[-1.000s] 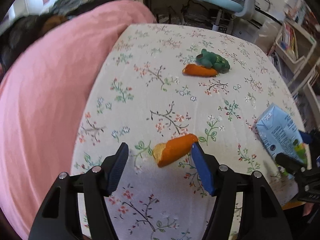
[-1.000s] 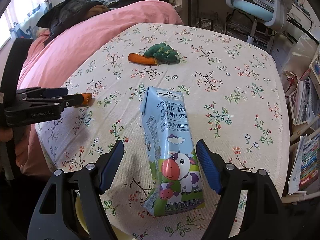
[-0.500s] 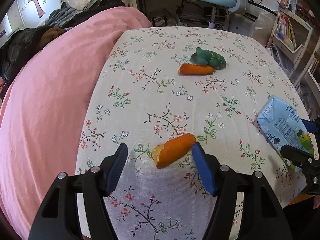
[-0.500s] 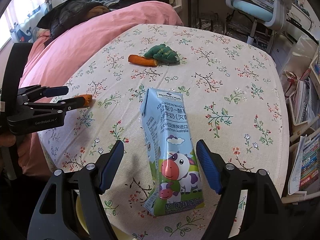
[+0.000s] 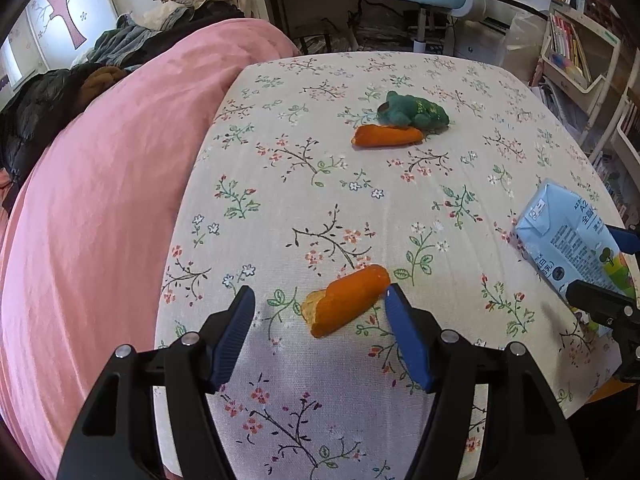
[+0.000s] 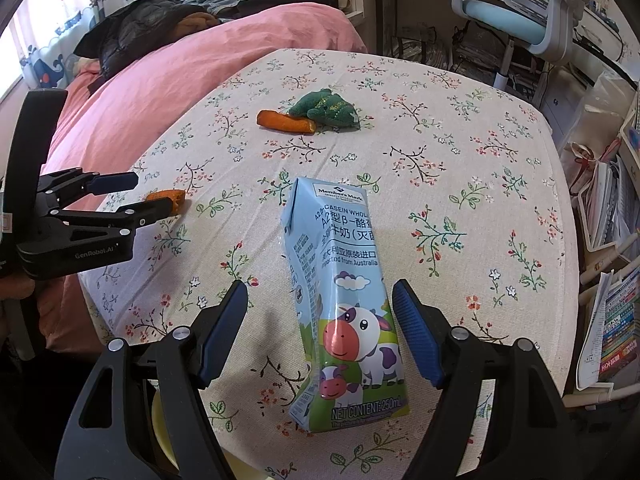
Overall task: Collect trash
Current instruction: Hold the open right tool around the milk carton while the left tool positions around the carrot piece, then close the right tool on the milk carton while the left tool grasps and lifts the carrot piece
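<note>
Left wrist: spread left gripper (image 5: 318, 306) straddles curled orange peel (image 5: 344, 305); right gripper (image 6: 320, 312) spread around boxy carton (image 6: 344, 300).

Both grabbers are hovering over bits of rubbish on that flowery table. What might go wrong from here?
The near peel lies off-centre, close to the left gripper's right finger, so the jaws may nudge it away rather than pinch it. The carton lies flat and wide between the right gripper's open jaws; it could slip. The far peel touches the green toy, which might get grabbed too.
</note>
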The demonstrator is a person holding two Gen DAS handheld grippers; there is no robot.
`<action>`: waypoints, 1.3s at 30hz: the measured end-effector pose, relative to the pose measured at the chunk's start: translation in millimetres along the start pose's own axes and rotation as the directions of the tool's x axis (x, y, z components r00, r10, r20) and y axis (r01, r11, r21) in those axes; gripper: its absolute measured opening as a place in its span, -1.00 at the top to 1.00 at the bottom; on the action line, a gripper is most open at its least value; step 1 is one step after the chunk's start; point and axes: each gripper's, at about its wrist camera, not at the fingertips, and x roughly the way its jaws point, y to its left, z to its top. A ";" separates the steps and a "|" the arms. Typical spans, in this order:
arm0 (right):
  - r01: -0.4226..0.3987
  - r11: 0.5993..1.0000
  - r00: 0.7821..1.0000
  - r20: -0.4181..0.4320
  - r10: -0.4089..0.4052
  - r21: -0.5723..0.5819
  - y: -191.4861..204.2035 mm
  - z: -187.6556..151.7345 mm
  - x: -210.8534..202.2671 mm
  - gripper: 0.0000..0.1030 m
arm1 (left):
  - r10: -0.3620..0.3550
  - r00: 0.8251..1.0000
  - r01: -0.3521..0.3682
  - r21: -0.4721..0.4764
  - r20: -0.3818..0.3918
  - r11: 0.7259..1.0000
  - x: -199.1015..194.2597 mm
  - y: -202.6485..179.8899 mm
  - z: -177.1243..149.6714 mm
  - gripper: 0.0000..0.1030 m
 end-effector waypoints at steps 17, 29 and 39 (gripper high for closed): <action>0.000 1.000 1.000 0.000 0.000 0.000 0.1 0.1 0.0 -0.39 | 0.016 1.000 -0.016 0.016 0.004 1.000 -0.7 -4.7 -0.5 -0.28; -0.006 1.000 1.000 -0.008 0.006 -0.003 -0.2 0.7 -0.1 -0.39 | 0.022 1.000 -0.021 0.047 -0.012 0.999 4.6 -10.4 -2.6 -0.28; -0.029 1.000 0.999 -0.027 0.029 -0.002 -0.6 -1.7 3.6 0.26 | -0.044 0.998 0.046 0.068 -0.035 0.997 5.7 -13.1 -3.5 0.53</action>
